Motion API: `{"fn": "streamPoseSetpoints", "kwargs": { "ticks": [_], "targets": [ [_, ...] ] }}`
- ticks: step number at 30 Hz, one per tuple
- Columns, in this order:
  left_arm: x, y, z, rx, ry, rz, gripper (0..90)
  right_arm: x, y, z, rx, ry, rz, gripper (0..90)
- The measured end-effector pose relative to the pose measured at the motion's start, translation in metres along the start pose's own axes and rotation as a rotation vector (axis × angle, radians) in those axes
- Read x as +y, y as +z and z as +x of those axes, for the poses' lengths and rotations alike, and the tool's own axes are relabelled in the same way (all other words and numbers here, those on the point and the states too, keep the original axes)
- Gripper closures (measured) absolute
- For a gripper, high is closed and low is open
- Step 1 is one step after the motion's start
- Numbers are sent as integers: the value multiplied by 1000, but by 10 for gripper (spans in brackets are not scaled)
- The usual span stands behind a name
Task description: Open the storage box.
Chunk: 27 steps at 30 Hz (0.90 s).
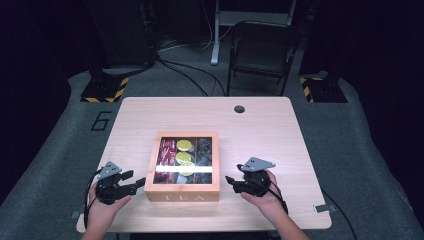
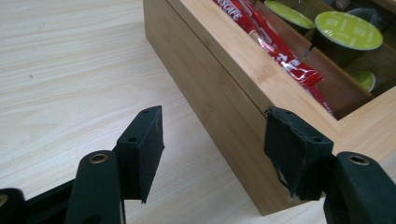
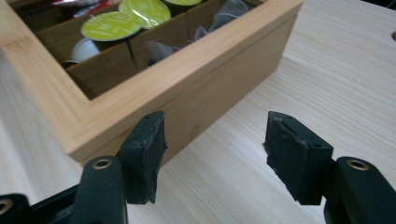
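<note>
The wooden tea box [image 1: 182,192] sits mid-table [image 1: 260,125], near edge: rigid, fairly heavy, its glass lid probably fragile, best gripped by the side walls. Left gripper [image 1: 134,186] and right gripper [image 1: 231,181] flank it, jaws partly open, empty.

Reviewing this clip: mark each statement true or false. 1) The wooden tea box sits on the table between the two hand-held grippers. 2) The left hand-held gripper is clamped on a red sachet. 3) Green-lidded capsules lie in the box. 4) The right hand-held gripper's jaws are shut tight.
1) True: the tea box sits on the table between the left hand-held gripper and the right hand-held gripper.
2) False: its jaws stand open beside the box's corner; the red sachets lie inside the box.
3) True: green-lidded capsules fill the middle compartment.
4) False: its jaws are apart, with nothing between them.
</note>
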State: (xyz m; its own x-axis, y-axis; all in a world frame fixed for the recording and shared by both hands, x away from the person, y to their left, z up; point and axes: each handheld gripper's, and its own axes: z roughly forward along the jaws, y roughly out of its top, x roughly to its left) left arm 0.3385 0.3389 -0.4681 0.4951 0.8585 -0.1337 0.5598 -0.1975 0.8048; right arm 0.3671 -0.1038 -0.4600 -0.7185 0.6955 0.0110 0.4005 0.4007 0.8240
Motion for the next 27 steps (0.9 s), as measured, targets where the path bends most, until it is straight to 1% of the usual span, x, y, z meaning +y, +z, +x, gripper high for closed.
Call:
{"fn": "streamPoseSetpoints", "kwargs": {
  "ticks": [1,2,3,4,5,6,8,9,10,11,13,14,15,17,18,21,22,23,24,25,26,27],
  "targets": [
    [0,-1,0,0,3,-2,376,1,0,2,12,-11,4,377],
    [0,-3,-1,3,5,-6,375,2,0,3,12,-8,3,378],
    [1,-4,-2,5,6,-12,375,3,-1,5,16,-22,1,378],
    [1,-6,-2,3,7,-11,374,4,-1,6,21,-25,5,377],
    [1,-7,-3,6,7,-18,368,4,0,8,23,-16,-1,377],
    [1,-8,-3,2,7,-21,362,5,0,8,26,-26,-7,376],
    [2,-9,-4,-4,5,-38,338,7,-2,11,50,-14,-17,368],
    [2,-11,-5,-11,11,-33,327,8,-2,11,56,-16,-28,362],
    [2,-11,-6,-11,13,-41,314,9,-3,13,63,-3,-31,357],
    [3,-12,-7,-17,15,-43,294,10,-3,15,66,-6,-39,350],
    [2,-10,-10,-33,14,-63,278,11,-3,17,78,-11,-44,332],
    [3,-11,-11,-48,19,-51,268,11,-2,19,85,-3,-37,320],
    [3,-10,-12,-54,22,-52,259,12,-1,21,95,-4,-37,309],
    [2,-8,-15,-67,30,-55,248,12,1,24,102,-26,-33,291],
    [2,-7,-16,-78,37,-43,242,12,2,26,106,-29,-30,286],
    [1,-5,-20,-107,46,-32,229,12,4,30,116,-45,-38,271],
    [1,-3,-21,-107,56,-40,226,12,4,32,119,-49,-32,267],
    [2,-3,-22,-118,58,-30,221,12,5,33,118,-45,-33,264],
    [1,-3,-23,-121,57,-31,217,12,5,34,121,-55,-32,260],
    [1,-2,-25,-128,51,-32,213,12,6,35,121,-53,-31,256],
    [1,-1,-26,-128,56,-34,209,11,6,35,123,-56,-21,254],
    [1,0,-27,-130,66,-26,205,11,7,36,124,-55,-21,252]
  ]
}}
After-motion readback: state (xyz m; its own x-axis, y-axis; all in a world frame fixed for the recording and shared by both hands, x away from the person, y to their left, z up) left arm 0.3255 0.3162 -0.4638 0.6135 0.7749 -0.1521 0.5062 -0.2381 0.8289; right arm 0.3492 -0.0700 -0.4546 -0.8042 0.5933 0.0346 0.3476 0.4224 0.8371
